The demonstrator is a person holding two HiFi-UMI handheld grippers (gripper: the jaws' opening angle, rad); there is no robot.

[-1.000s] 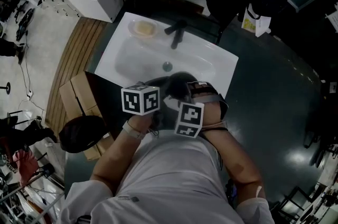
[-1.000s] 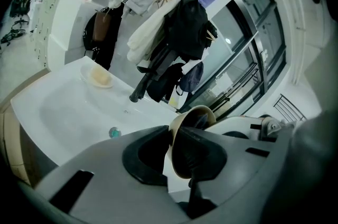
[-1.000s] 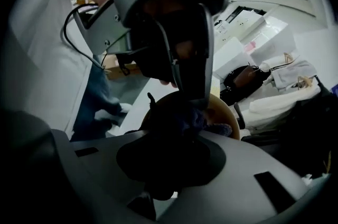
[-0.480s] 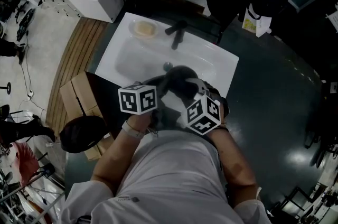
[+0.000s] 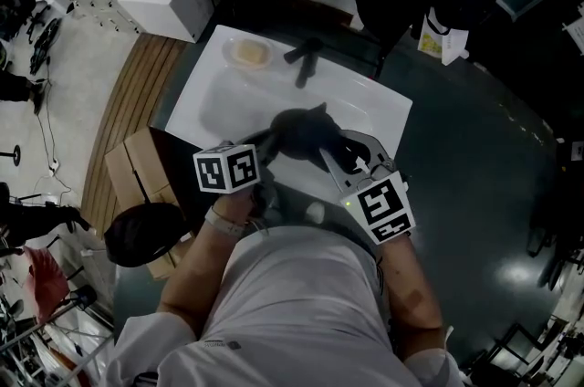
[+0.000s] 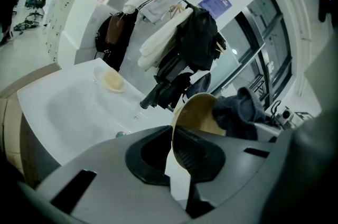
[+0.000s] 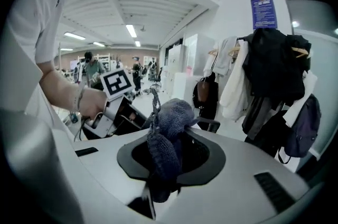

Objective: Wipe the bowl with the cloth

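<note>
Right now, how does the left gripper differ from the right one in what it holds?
The left gripper is shut on the thin rim of a tan bowl, rigid and tipped on edge; the right gripper is shut on a dark knitted cloth, soft and bunched. The left gripper pinches only an edge; the right gripper has a wad filling its jaws. Both are shut on something, above the white sink.
</note>
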